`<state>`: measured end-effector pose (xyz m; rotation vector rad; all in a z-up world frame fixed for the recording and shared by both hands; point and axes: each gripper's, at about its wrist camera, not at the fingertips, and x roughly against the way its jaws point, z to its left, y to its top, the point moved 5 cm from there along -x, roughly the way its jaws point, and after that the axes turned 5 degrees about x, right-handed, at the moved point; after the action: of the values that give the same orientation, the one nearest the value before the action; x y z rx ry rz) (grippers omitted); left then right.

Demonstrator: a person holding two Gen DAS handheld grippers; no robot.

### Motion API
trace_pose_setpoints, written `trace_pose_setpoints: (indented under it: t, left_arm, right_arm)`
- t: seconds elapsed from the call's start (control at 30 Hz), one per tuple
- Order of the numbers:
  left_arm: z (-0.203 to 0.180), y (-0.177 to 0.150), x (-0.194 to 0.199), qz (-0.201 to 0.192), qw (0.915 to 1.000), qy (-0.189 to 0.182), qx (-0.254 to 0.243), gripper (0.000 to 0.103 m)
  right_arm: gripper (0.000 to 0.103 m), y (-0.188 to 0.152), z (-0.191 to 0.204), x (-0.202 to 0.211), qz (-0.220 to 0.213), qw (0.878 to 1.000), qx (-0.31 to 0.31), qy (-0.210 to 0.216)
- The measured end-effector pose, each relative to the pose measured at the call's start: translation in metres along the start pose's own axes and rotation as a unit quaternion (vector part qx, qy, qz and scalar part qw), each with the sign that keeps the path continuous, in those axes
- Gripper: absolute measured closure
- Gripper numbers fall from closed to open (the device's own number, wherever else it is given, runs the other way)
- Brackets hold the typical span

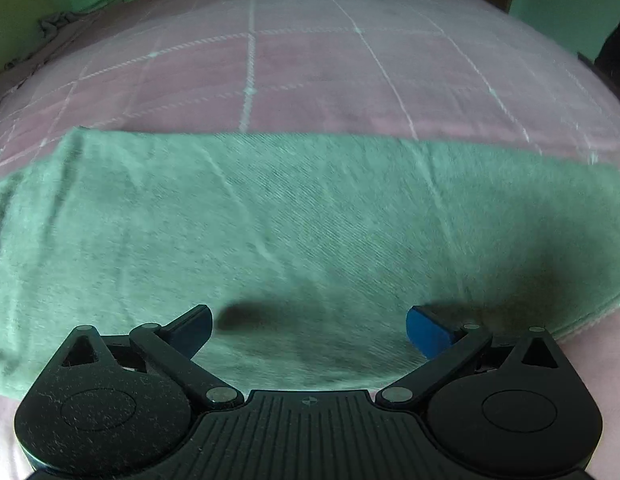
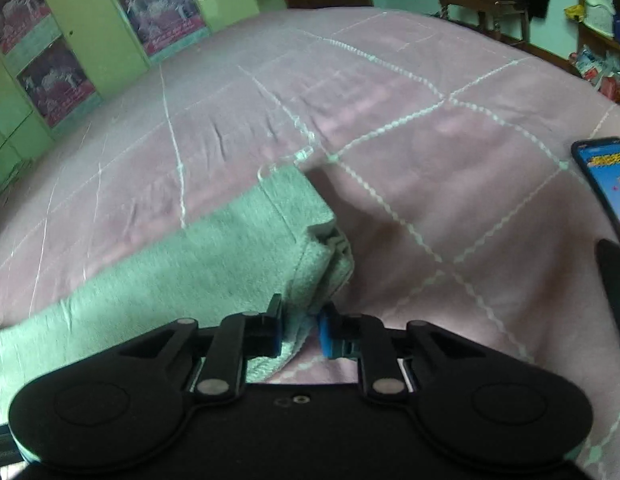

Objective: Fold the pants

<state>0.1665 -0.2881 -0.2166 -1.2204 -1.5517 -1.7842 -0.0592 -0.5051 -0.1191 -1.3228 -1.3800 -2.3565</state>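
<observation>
Nearest the right wrist camera, the black right gripper (image 2: 299, 330) with blue pads has its jaws drawn narrow, pinching the near corner of the pale green, soft knit pants (image 2: 213, 264); the cloth bunches between the pads and its hemmed end folds in layers just beyond them. The pants lie on a pink quilted bedspread with white stitched lines (image 2: 410, 128), stretching from that corner away to the left. To the far right on the bedspread rests a dark smartphone with a lit screen (image 2: 608, 184). In the left wrist view, the black left gripper (image 1: 309, 330) hovers over the broad flat middle of the pants, its jaws spread wide with nothing between them, its shadow falling on the cloth. Beyond the bed stand light green wardrobe doors with pink pictures (image 2: 61, 64).
</observation>
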Motion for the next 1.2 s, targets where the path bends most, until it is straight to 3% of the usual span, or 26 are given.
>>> trace_pose_setpoints:
  t: [0.2,0.4,0.57,0.63,0.67,0.7,0.77,0.83,0.97,1.07,1.1,1.13,1.2]
  left_arm:
    - [0.074,0.006,0.011,-0.012,0.9988,0.028,0.038,0.000]
    - [0.164,0.000,0.020,-0.012,0.9927,0.058,0.105,0.000]
    - [0.212,-0.011,0.025,-0.008,0.9869,0.056,0.151,0.000]
    - [0.221,-0.015,0.025,-0.003,0.9850,0.039,0.168,0.000]
    - [0.223,-0.016,0.024,0.001,0.9838,0.027,0.177,0.000]
    - [0.224,-0.016,0.024,0.006,0.9820,0.010,0.188,0.000]
    - [0.221,-0.016,0.022,0.016,0.9776,-0.028,0.208,0.000]
    - [0.211,-0.013,0.018,0.027,0.9725,-0.063,0.223,0.000]
    - [0.179,-0.007,0.010,0.043,0.9640,-0.124,0.232,0.000]
    - [0.150,-0.006,0.004,0.053,0.9606,-0.148,0.229,0.000]
    - [0.142,-0.007,0.002,0.056,0.9585,-0.157,0.231,0.005]
    - [0.135,-0.008,-0.001,0.061,0.9565,-0.164,0.234,0.023]
    - [0.124,-0.008,-0.007,0.072,0.9520,-0.177,0.239,0.033]
  right_arm:
    - [0.086,0.023,0.070,0.034,-0.057,0.994,0.089,0.030]
    - [0.086,0.008,0.201,0.051,-0.075,0.967,0.212,0.119]
    - [0.084,-0.054,0.303,0.037,-0.032,0.942,0.274,0.191]
    - [0.075,-0.084,0.324,0.012,0.016,0.936,0.290,0.200]
    - [0.061,-0.101,0.331,-0.003,0.051,0.933,0.299,0.193]
    - [0.049,-0.114,0.334,-0.015,0.083,0.931,0.304,0.186]
    - [0.043,-0.123,0.333,-0.015,0.080,0.927,0.310,0.196]
    - [0.048,-0.114,0.326,-0.002,0.078,0.927,0.292,0.223]
    - [0.042,-0.075,0.301,0.030,0.012,0.942,0.247,0.229]
    - [0.039,-0.053,0.270,0.036,-0.010,0.952,0.210,0.223]
    - [0.039,-0.050,0.261,0.036,-0.012,0.954,0.203,0.220]
    - [0.039,-0.047,0.254,0.035,-0.013,0.956,0.196,0.216]
    - [0.039,-0.045,0.237,0.035,-0.015,0.960,0.184,0.209]
